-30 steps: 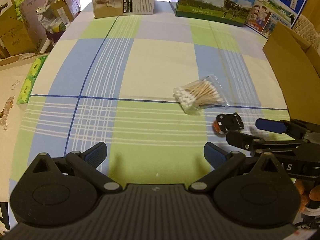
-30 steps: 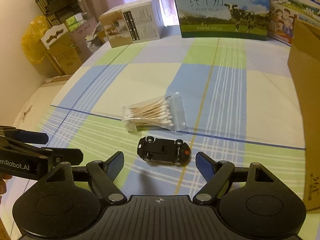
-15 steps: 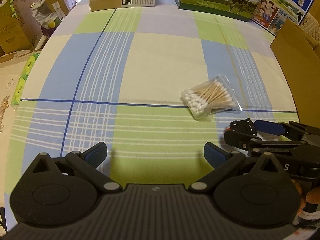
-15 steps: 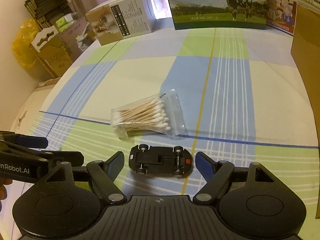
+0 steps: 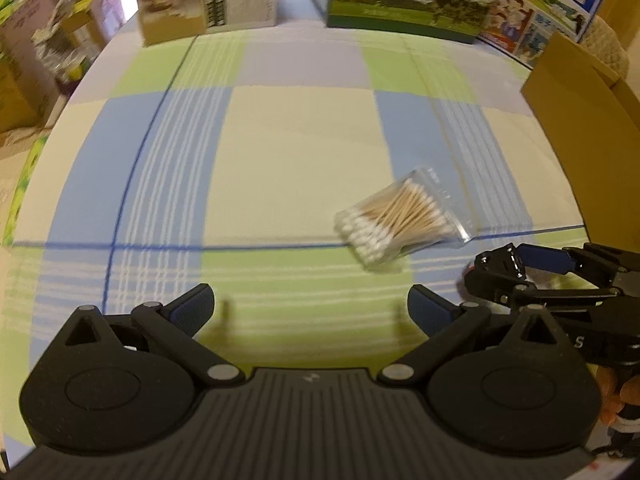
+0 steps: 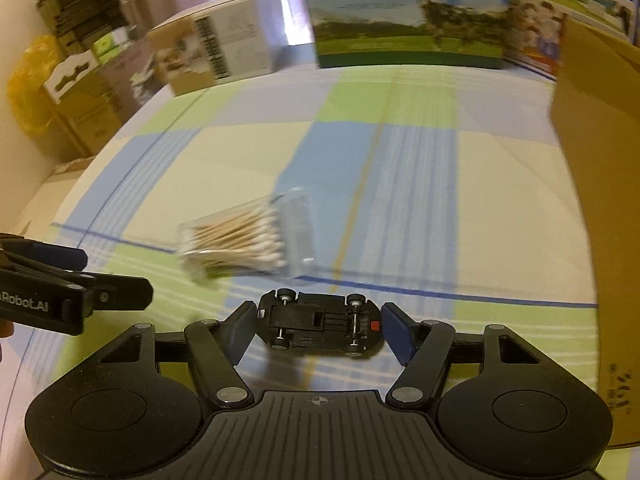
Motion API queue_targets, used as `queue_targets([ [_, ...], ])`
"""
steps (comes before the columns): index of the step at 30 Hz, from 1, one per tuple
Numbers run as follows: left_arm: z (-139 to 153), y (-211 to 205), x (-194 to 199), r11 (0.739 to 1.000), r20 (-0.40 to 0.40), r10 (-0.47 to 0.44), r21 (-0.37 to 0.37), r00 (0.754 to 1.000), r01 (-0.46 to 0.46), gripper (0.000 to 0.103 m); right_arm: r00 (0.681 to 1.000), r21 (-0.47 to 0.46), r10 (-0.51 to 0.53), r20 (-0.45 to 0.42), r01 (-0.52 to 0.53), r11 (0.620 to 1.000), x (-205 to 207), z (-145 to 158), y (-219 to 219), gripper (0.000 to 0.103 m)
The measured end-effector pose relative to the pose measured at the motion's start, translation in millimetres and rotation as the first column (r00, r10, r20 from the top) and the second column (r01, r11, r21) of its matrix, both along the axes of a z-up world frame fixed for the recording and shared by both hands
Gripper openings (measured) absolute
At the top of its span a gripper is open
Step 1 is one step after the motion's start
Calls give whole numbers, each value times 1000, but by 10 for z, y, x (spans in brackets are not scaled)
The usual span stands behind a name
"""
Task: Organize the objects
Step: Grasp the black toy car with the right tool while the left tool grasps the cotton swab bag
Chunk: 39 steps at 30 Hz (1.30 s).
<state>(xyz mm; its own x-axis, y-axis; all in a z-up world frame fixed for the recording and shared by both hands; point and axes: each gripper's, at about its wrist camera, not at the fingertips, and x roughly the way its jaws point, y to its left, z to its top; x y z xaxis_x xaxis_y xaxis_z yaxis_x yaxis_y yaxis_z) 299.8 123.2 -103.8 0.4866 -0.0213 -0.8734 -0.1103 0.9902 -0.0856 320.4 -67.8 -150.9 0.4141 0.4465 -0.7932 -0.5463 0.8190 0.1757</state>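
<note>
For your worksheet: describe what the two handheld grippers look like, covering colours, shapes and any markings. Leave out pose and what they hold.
Both are matte black. The left gripper and right gripper each have a ribbed central body, two round domed housings, angled link arms with silver pivot pins, and jaws faced with dark blue textured pads. White lettering ending "Robot.AI" runs along the left gripper's side in the right wrist view.
</note>
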Motion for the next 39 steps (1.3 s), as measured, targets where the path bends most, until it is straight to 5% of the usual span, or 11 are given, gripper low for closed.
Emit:
queue_targets([
  [7,-17,-181,269,993,59,-121,-3,991,121,102,996,-7,-86,6,86,996,150,25,-292,65],
  [16,-159,-406,621,941,82,-337,48,938,334,101,991,-1,-131,2,131,991,225,33,-453,65],
  [26,-335,-563,686,893,39,-447,76,894,443,81,991,6,-132,-10,132,991,231,36,-486,64],
  [32,-283,-504,628,918,56,-396,45,916,394,38,993,-9,-120,3,120,993,218,37,-462,64],
  [39,-243,-457,415,963,38,-268,-5,963,268,31,995,-19,-103,7,103,995,160,40,-458,64],
])
